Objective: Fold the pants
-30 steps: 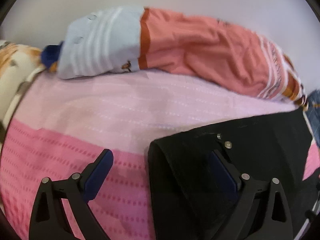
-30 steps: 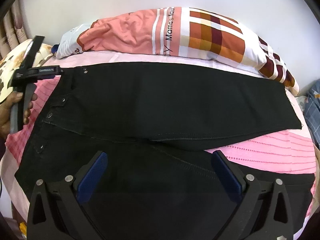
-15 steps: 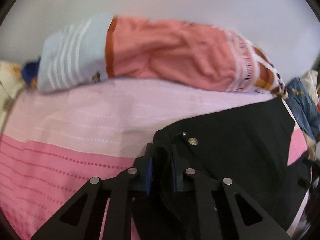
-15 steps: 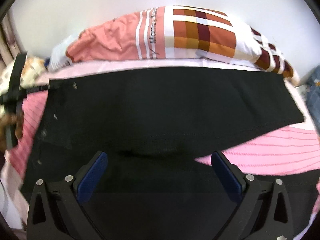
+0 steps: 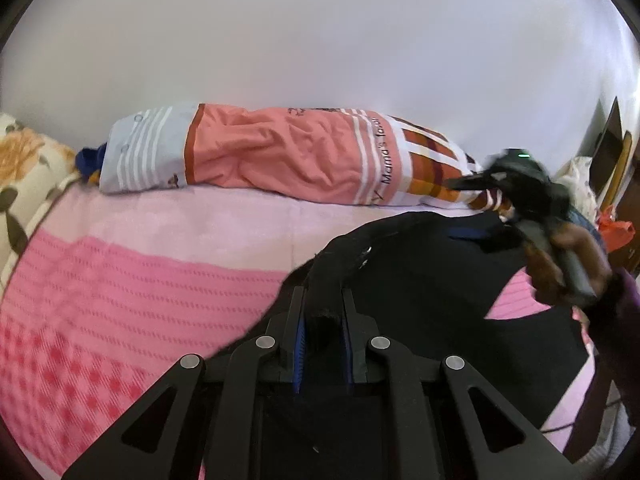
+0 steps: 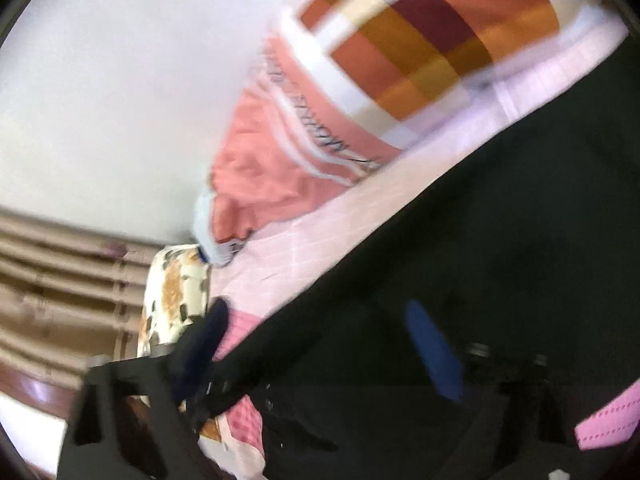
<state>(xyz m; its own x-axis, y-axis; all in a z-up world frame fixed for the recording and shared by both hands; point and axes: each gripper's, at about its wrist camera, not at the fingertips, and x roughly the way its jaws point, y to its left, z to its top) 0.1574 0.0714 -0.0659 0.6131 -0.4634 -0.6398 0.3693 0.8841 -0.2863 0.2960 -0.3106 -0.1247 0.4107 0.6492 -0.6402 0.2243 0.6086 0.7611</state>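
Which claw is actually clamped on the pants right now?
The left claw: its blue pads pinch a bunched fold of the black pants. The right claw is closing, its pads apart over the fabric, not pressing it.

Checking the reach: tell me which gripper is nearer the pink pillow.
Right. The right gripper sits just before the pillow, over the pants; the left gripper grips them farther back.

Your left gripper (image 5: 323, 304) was a matte black linkage of flat triangular arms with cut-out windows, joined by round silver pins, and its fingers carried ribbed blue pads (image 5: 299, 347). Your right gripper (image 6: 320, 344) had the same black frame and blue pads, blurred. Your right hand (image 5: 568, 264) showed a dark purple sleeve (image 5: 618, 312) at the wrist.
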